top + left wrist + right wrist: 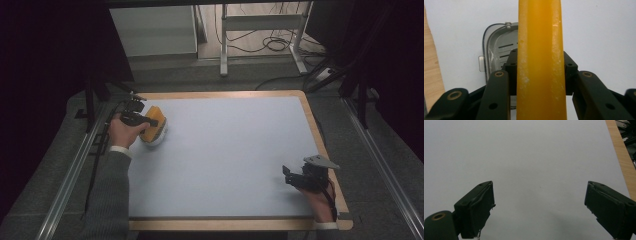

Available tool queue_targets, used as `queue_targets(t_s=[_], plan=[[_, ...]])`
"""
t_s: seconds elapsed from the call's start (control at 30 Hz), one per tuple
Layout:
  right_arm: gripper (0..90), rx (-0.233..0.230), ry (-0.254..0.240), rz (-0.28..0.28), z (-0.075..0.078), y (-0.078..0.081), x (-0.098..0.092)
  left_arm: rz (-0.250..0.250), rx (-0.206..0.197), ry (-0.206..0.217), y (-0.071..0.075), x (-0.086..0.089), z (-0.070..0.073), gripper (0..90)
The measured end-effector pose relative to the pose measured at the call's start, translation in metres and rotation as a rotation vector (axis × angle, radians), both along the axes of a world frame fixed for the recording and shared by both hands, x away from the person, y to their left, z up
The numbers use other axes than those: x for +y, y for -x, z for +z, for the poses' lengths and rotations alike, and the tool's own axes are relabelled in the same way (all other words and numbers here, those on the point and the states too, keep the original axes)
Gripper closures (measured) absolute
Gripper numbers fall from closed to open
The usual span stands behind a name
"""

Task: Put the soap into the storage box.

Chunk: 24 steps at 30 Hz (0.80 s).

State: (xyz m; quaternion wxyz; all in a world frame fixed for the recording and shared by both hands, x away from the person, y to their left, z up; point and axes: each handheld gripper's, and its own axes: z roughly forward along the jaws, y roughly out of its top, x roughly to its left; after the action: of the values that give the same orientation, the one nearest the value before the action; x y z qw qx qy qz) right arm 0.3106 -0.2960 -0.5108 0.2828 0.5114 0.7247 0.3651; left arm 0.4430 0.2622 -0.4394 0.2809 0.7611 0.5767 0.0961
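A yellow-orange block, soap-like [153, 122], is held edge-up in my left gripper [150, 121] at the table's far left; the jaws are shut on its two flat faces. In the left gripper view the yellow block [540, 60] runs up the middle, and under it lies a clear soap dish [499, 50] with slots in its floor. From above, the white dish [156, 139] peeks out below the block. My right gripper [295, 176] is open near the table's front right corner, and in the right gripper view its fingertips [477, 206] stand wide apart over bare mat.
A pale blue mat [225, 155] covers the wooden-edged table [320, 135]. Metal rails [75, 170] run along both sides. Beyond the far edge stand a white cabinet [155, 30], a metal frame [260, 22] and loose cables on the floor.
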Motion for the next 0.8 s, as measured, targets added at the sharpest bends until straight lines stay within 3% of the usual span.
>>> queue_targets(t_s=[0.47, 0.8], plan=[[8.9, 0.006, 0.002, -0.006, -0.001, 0.0, -0.001, 0.051, 0.02, -0.005, -0.014, 0.008, -0.012, 60.8], [8.9, 0.006, 0.004, -0.006, -0.002, -0.001, -0.001, 0.061, 0.04, -0.009, -0.02, 0.007, -0.021, 60.7]])
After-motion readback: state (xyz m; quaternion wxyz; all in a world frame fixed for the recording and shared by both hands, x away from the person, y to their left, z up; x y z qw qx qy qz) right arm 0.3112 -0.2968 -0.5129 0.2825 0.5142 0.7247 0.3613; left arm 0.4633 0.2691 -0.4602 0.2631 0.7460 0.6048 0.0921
